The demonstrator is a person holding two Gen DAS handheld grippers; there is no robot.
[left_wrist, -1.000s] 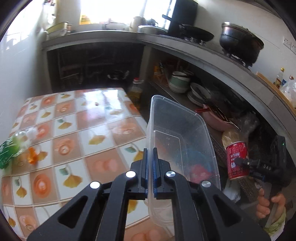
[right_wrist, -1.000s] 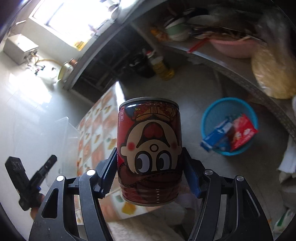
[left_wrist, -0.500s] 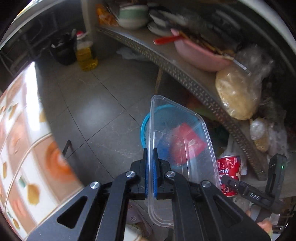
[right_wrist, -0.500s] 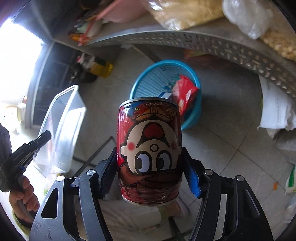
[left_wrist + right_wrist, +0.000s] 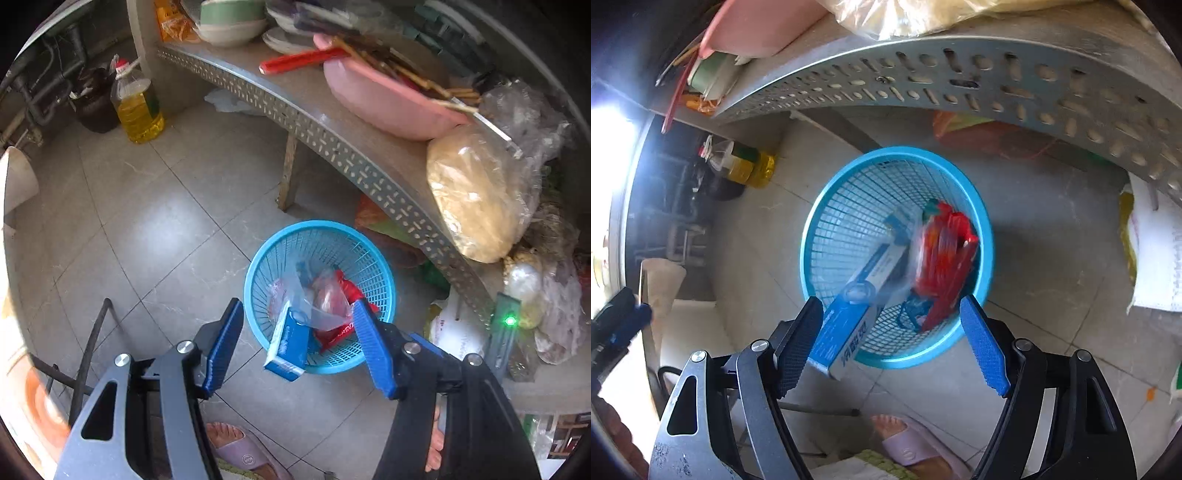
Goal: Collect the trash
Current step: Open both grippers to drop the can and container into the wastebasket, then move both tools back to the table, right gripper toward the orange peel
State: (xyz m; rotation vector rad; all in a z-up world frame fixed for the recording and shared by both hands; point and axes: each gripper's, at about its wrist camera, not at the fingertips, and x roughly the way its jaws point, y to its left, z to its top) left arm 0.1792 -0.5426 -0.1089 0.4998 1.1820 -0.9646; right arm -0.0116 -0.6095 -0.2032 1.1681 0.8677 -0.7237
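Below our opening left gripper [image 5: 297, 345] and right gripper [image 5: 890, 341], both gripping nothing, trash is sitting in the blue basket [image 5: 258, 258] at mid-frame; only the right view is showing a blurred red can [image 5: 942, 254] there.

Daylight is flooding in from the left side of the right wrist view, blowing out to pure white there — the glare is washing detail from that edge. In the left wrist view a soft sheen is lying on the floor tiles [image 5: 155, 229], and the space under the shelf [image 5: 332, 147] is sitting in shadow. Motion blur is smearing the red wrapper [image 5: 945, 254] and the clear plastic inside the blue basket [image 5: 820, 221]. Fisheye distortion is bending the shelf edge into an arc — dark vignetting is closing off the corners.
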